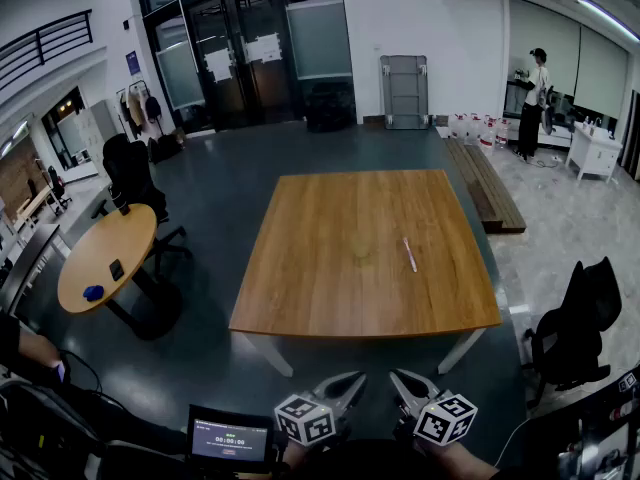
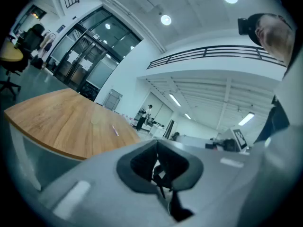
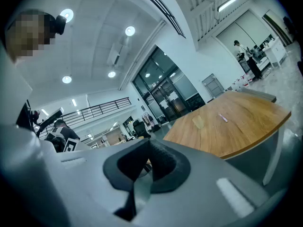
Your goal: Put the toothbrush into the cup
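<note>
Though yet to touch toothbrush (image 1: 409, 254) at cup's (image 3: 199, 122) 3 o'clock, held left gripper (image 1: 352, 379), right gripper (image 1: 399, 378) closed, empty.

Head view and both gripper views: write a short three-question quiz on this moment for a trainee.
1. True or false: the toothbrush is already in the cup.
2. Pick one: seen from the person, the toothbrush lies A) left of the cup, B) right of the cup, C) across its rim.
3. Fill in: the left gripper and the right gripper, held short of the table, grip ____.

Key: 1 false, since it lies flat on the table; 2 B; 3 nothing, since both are shut and empty.
</note>
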`<state>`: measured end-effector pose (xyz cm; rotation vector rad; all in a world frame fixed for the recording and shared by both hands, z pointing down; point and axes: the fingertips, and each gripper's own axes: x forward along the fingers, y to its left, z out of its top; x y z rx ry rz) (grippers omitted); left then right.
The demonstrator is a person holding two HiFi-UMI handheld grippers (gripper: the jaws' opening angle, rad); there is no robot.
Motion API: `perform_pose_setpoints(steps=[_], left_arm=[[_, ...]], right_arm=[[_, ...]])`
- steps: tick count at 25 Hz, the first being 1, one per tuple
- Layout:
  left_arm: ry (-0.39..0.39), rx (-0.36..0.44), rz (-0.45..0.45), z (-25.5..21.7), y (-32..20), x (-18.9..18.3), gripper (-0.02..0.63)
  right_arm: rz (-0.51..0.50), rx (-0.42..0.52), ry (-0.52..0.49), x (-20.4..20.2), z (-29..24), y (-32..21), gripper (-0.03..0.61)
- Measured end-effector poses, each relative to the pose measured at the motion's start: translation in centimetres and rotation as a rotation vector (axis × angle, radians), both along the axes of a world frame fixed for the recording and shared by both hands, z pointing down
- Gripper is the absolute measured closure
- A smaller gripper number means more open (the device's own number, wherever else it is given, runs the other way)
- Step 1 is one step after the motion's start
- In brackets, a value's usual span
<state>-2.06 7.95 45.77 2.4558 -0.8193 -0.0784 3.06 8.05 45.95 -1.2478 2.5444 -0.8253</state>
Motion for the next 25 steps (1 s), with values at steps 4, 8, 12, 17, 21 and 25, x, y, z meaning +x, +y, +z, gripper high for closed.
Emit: perform_pose_setpoints(steps=[4,8,12,17,21,25], left_arm=[[0.003,0.002,0.001,0.0,0.0,0.4,0.611],[0.003,0.001,0.003,0.0,0.1,0.6,0.611],[0.002,0.000,0.005,0.3,0.2,1.2,0.611],[0.000,0.003,0.005,0.3,1.0,0.9,0.611],[0.030,0.042,0.001,0.5,0.4,1.5,0.611],[0.026,0.027,-0.015,0.2,0.2,2.6,0.611]], right_arm=[[0.003,0.002,0.003,0.4,0.0,0.1,0.572],[0.006,0.004,0.005,0.7,0.0,0.2,0.572],[0.005,0.003,0.007,1.2,0.3,0.3,0.572],[-0.003,0.028,-0.004,0.9,-0.3,1.3,0.572],[-0.020,0.050,-0.005,1.4,-1.1,0.8,0.572],[-0.028,0.027,-0.020,2.7,-1.5,0.6,0.572]])
